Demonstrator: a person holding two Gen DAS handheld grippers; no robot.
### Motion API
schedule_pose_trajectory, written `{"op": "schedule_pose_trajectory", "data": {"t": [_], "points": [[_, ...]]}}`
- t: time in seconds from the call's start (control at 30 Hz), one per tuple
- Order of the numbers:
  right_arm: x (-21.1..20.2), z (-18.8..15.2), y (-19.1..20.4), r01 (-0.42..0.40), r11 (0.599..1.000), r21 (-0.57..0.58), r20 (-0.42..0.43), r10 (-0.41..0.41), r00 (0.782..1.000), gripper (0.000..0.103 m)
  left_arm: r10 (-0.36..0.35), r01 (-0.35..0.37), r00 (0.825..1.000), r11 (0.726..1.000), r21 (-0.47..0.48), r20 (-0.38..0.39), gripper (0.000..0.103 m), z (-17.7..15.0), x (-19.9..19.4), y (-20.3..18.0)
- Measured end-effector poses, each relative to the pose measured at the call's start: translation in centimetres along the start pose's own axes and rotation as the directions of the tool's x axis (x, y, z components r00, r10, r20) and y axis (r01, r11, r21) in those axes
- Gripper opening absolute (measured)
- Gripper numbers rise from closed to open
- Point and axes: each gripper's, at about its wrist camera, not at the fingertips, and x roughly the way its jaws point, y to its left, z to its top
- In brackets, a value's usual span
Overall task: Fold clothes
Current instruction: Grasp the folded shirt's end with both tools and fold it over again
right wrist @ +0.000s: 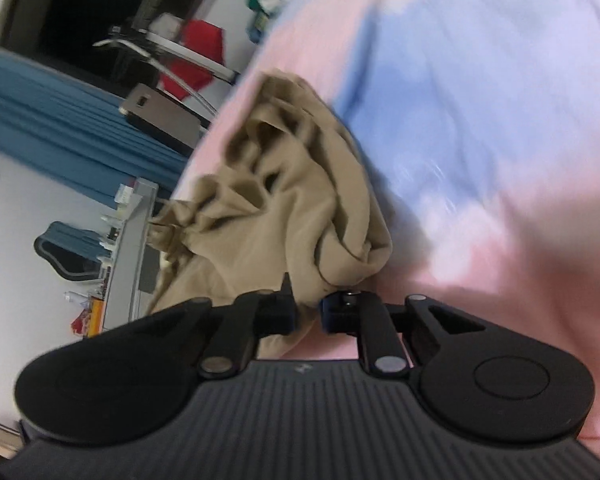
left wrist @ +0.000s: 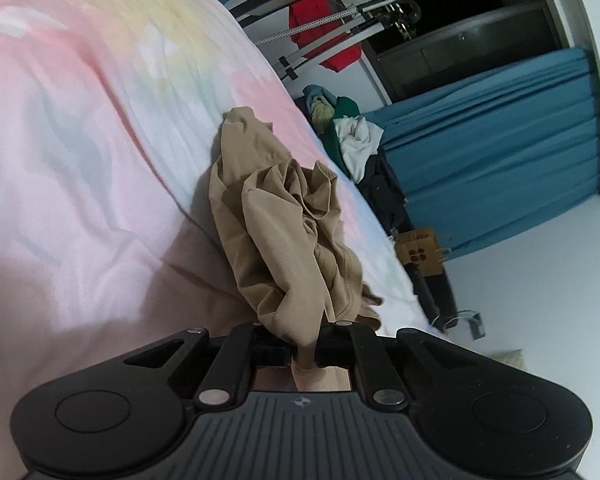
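Note:
A crumpled tan garment (left wrist: pixel 284 224) lies bunched on a pastel pink, blue and yellow bedspread (left wrist: pixel 80 140). My left gripper (left wrist: pixel 304 350) is shut on one edge of the tan garment, with cloth pinched between its jaws. In the right wrist view the same tan garment (right wrist: pixel 284 200) hangs in folds over the bedspread (right wrist: pixel 479 120), and my right gripper (right wrist: pixel 308 314) is shut on another part of it. The right view is blurred by motion.
Beyond the bed edge are a pile of clothes (left wrist: pixel 351 136), a drying rack with a red garment (left wrist: pixel 323 32), blue curtains (left wrist: pixel 499 136) and a cardboard box (left wrist: pixel 419 252). In the right view a desk (right wrist: pixel 136 232) and a chair (right wrist: pixel 68 248) stand beside the bed.

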Motion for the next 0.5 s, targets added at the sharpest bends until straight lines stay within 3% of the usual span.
{"op": "schedule_pose_trajectory", "data": {"t": [0.27,0.4,0.5], "points": [[-6.5,1.4,5.7,-0.104,0.992,-0.075,0.070,0.109,0.992,0.013,-0.058,0.059,0.998,0.998,-0.027,0.033,0.009,0.5,-6.4,-4.6],[-9.9,0.0,5.7,-0.119,0.989,-0.085,0.052,0.124,0.991,0.013,-0.033,0.034,0.999,0.999,-0.030,0.012,0.009,-2.0,-10.8,-5.2],[-12.9,-2.5,4.3,-0.130,0.988,-0.086,0.037,0.134,0.990,0.013,-0.028,0.028,1.000,0.997,-0.069,0.001,0.009,-1.9,-11.0,-4.7]]}}
